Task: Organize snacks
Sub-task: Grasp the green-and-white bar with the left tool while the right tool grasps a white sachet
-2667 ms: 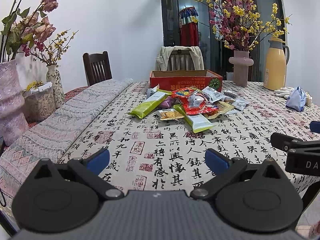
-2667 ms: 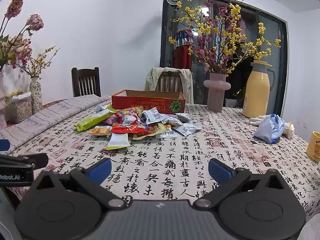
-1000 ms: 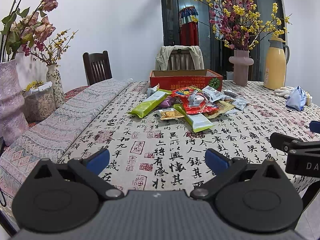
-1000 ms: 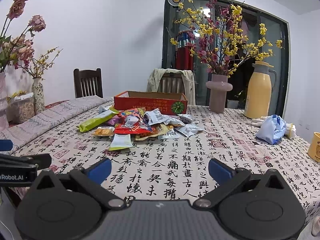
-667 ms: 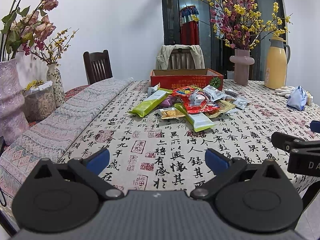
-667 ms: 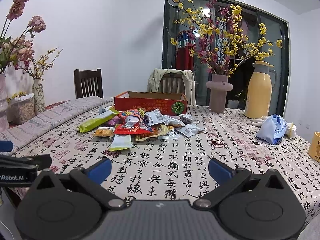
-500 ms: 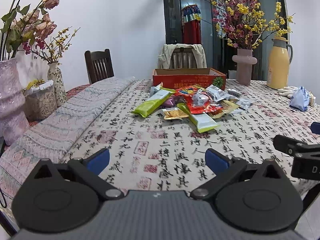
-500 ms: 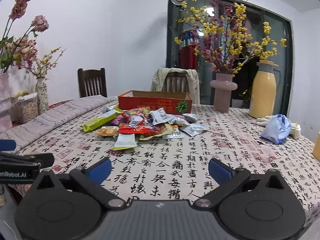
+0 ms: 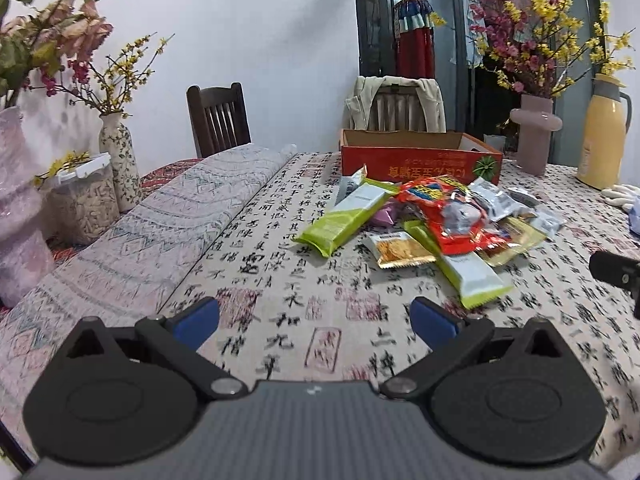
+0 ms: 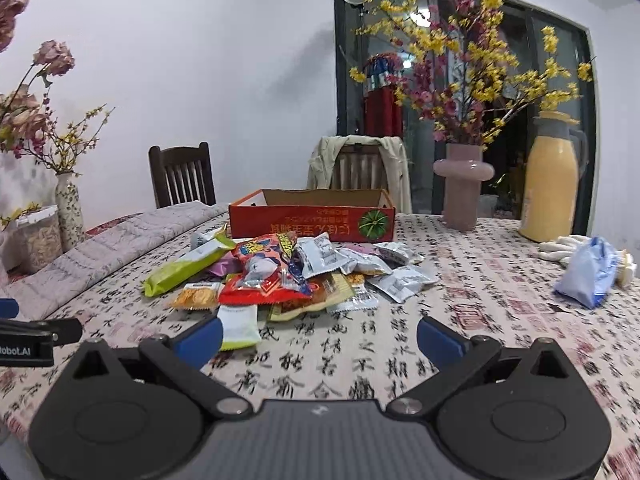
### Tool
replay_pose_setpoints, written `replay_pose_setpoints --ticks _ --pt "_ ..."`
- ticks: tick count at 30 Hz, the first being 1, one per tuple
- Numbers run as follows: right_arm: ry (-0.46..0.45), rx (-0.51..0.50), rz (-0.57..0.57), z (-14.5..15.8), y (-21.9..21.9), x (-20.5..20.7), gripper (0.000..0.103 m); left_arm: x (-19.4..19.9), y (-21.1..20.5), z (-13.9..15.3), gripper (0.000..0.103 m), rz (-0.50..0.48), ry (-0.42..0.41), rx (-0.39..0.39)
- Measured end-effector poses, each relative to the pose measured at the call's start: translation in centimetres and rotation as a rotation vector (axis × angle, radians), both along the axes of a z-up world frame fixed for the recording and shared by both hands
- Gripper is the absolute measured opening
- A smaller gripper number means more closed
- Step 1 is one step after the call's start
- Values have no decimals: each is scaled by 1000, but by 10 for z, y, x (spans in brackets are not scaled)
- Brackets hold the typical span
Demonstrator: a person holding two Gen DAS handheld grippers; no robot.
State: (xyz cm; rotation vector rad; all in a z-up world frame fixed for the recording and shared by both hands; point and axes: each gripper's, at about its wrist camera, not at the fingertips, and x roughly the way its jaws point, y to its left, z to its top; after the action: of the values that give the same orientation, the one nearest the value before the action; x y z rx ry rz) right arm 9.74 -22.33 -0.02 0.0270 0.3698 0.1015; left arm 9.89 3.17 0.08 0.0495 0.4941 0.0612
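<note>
With both my left gripper [image 9: 315, 320] and right gripper [image 10: 318, 336] spread wide and empty, I should approach the snack pile [image 10: 280, 276] on the desk [image 10: 480, 320], just before the red box [image 10: 312, 216], low and take one edge packet.

- Snack packets [image 10: 280, 276] are lying in a loose, overlapping pile on the table.
- An open red cardboard box [image 10: 312, 220] is standing just behind them.

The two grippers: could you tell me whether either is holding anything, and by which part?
Nothing is held: the left gripper and right gripper are both open and empty.
</note>
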Motion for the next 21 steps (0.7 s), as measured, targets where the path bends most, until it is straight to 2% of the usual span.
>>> replay_pose_setpoints --ticks 3,6,8,11,15,18,21 --pt "-57 28 71 1 -4 17 103 19 2 1 103 -24 -1 -2" --pt "-27 -8 110 6 -1 41 103 41 5 1 103 -52 10 -5" --pt "4 -53 97 9 3 58 103 58 8 3 103 -67 14 -8" --pt "21 -109 81 12 9 78 103 80 9 5 103 -61 -1 13" --pt "33 -133 91 12 9 108 103 113 13 4 103 -55 4 19" --pt "64 -138 93 9 8 133 101 136 19 2 103 -75 24 -5" --pt "114 -132 101 4 4 157 91 159 20 -1 101 -114 56 -12"
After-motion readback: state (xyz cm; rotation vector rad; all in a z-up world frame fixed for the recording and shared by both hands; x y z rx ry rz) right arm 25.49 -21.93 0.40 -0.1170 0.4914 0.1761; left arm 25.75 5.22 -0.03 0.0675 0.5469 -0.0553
